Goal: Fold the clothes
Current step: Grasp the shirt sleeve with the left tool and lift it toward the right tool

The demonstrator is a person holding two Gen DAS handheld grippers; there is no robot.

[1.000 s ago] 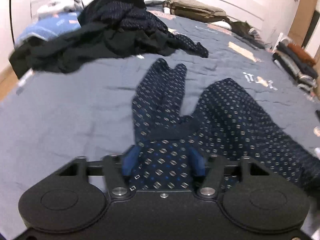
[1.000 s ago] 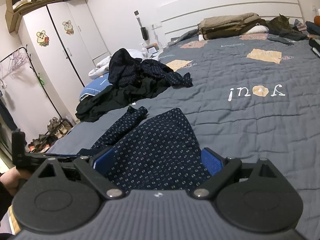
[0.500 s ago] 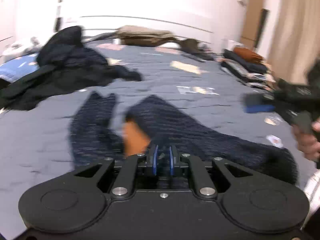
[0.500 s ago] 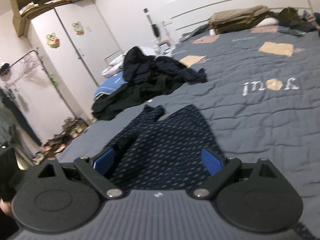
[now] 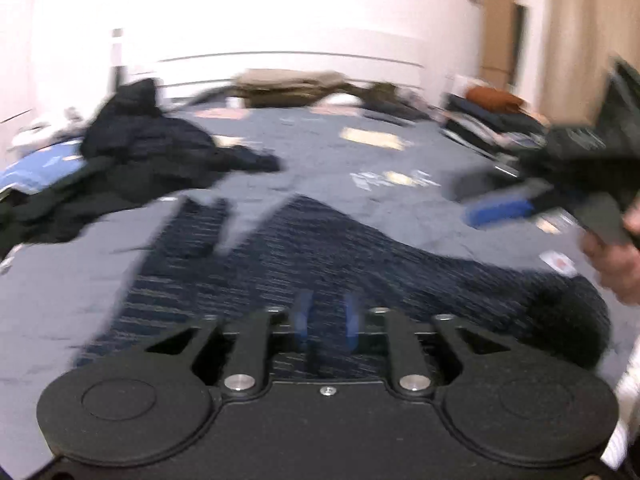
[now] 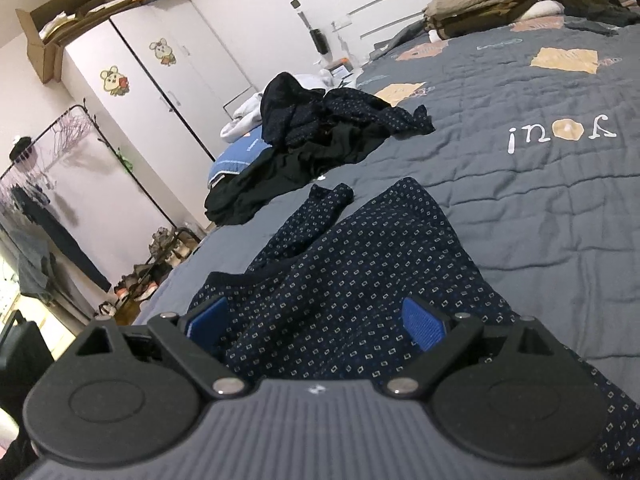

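A: What carries everything here?

B: A wide bed under a grey quilted cover [image 6: 540,208] with tan patches and white lettering. Its headboard end is far from both cameras, and its near edge is where the grippers work.

A: And the biggest thing lying on it?

B: A heap of dark crumpled clothes [image 6: 320,136], black and navy, at the left edge of the bed, partly over a blue pillow [image 6: 236,160]. At the headboard end sits a stack of folded olive and tan garments [image 6: 480,12].

A: Where is the piece being folded?

B: The navy garment with a small white-and-blue diamond print [image 6: 360,264] is spread at the near edge of the bed, towards the left side, one narrow part reaching toward the dark heap. In the left wrist view the same garment [image 5: 320,256] is blurred.

A: The right gripper?

B: The right gripper [image 6: 316,320] has its blue pads [image 6: 424,322] wide apart, released, with the printed cloth passing below and between them. I cannot tell whether the pads touch it. From the left wrist view it appears at the right, blurred, in a hand [image 5: 612,264].

A: The left one?

B: The left gripper [image 5: 326,320] is low over the garment at the near edge. Its jaws are opening, a narrow gap between the blue fingers [image 5: 352,320], and the blur hides whether cloth is still between them.
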